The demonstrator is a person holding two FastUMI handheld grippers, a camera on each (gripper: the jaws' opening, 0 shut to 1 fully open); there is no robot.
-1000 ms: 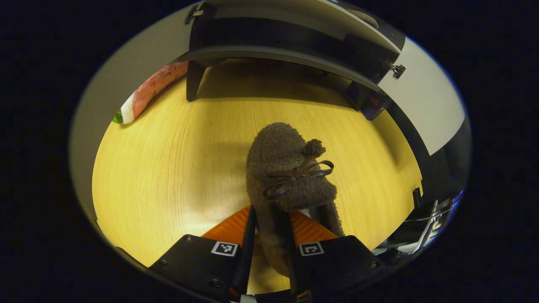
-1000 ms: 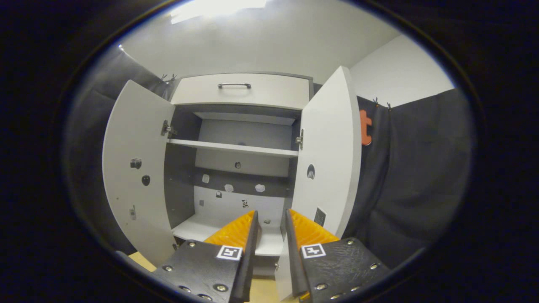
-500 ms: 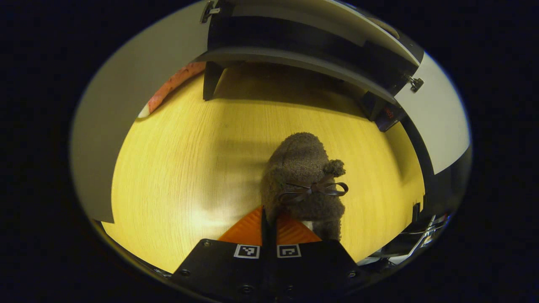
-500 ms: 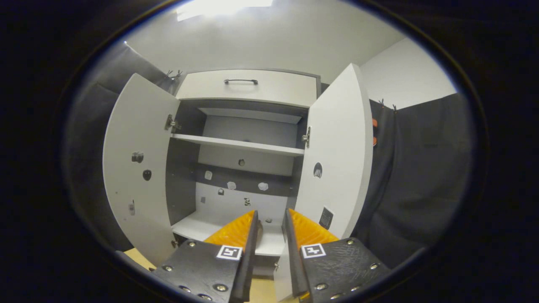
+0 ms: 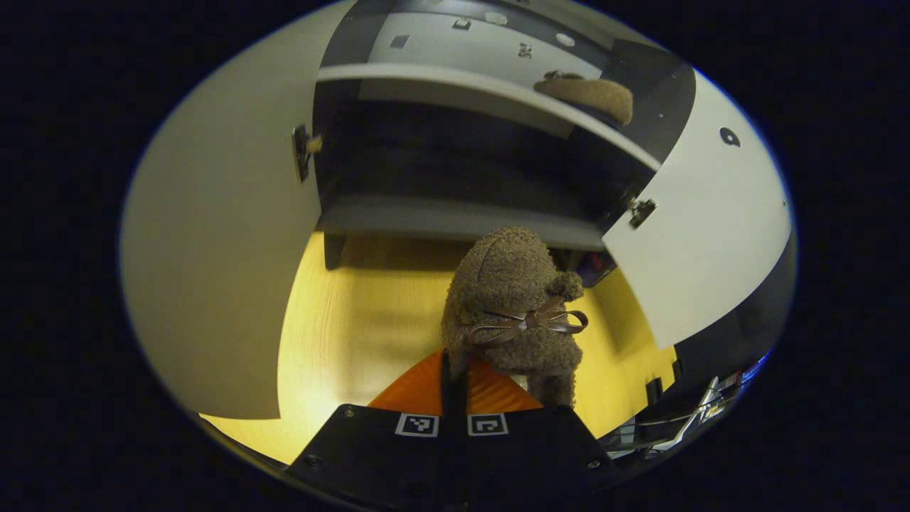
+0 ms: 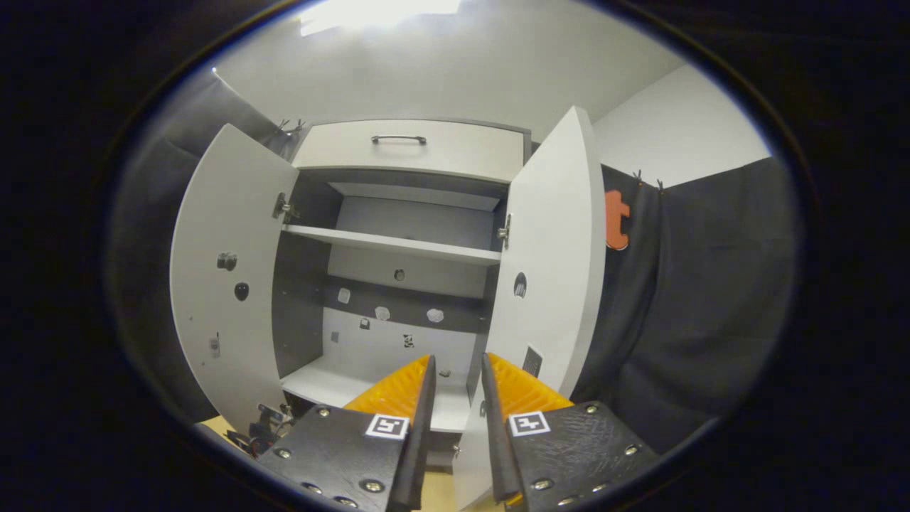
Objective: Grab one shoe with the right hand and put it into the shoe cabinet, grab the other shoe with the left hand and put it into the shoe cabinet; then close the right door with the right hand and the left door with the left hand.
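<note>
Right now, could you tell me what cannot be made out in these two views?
- Left gripper view: the grip on the brown shoe, behind the left gripper.
- Right gripper view: the shelf behind the right gripper.
- Right gripper view: cabinet stickers, too small.

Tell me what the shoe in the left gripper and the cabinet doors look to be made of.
Shoe: brown curly, fleece-like fabric, nubbly and matte all over, with a thin smooth bow, perhaps leather or faux leather, given its slight sheen. Cabinet doors: flat white panels with a matte, even finish, likely laminated board; small metal hinges sit at their edges.
</note>
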